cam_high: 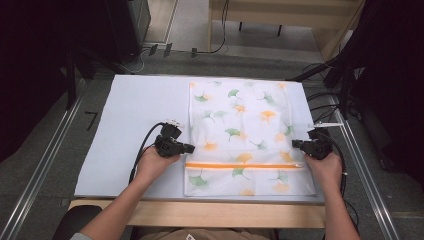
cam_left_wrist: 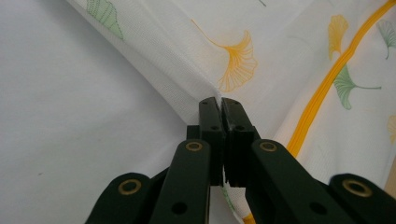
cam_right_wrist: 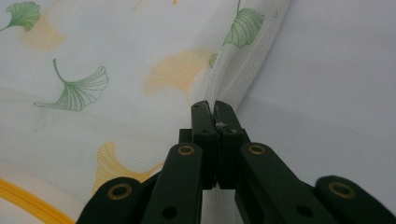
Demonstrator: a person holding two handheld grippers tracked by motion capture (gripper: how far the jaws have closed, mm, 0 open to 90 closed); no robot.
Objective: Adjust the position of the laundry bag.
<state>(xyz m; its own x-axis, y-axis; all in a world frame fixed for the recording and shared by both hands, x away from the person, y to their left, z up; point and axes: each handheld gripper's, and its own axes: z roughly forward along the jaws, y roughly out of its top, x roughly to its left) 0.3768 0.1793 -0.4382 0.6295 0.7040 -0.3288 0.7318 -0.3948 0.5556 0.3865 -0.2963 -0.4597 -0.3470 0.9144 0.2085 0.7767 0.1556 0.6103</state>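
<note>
A white mesh bag (cam_high: 245, 135) printed with green and orange ginkgo leaves lies flat on the pale mat, its orange zipper (cam_high: 242, 165) running across near the front. My left gripper (cam_high: 191, 148) is shut on the bag's left edge, just above the zipper. In the left gripper view the jaws pinch a raised fold of the mesh bag (cam_left_wrist: 233, 56) at the left gripper (cam_left_wrist: 220, 101). My right gripper (cam_high: 295, 144) is shut on the bag's right edge. In the right gripper view the right gripper (cam_right_wrist: 214, 106) pinches a lifted ridge of the mesh bag (cam_right_wrist: 116, 60).
The pale mat (cam_high: 135, 115) covers the table, with bare mat left of the bag. A wooden table edge (cam_high: 200, 212) runs along the front. Metal rails (cam_high: 45, 165) flank both sides, and cables (cam_high: 325, 100) lie at the far right on the floor.
</note>
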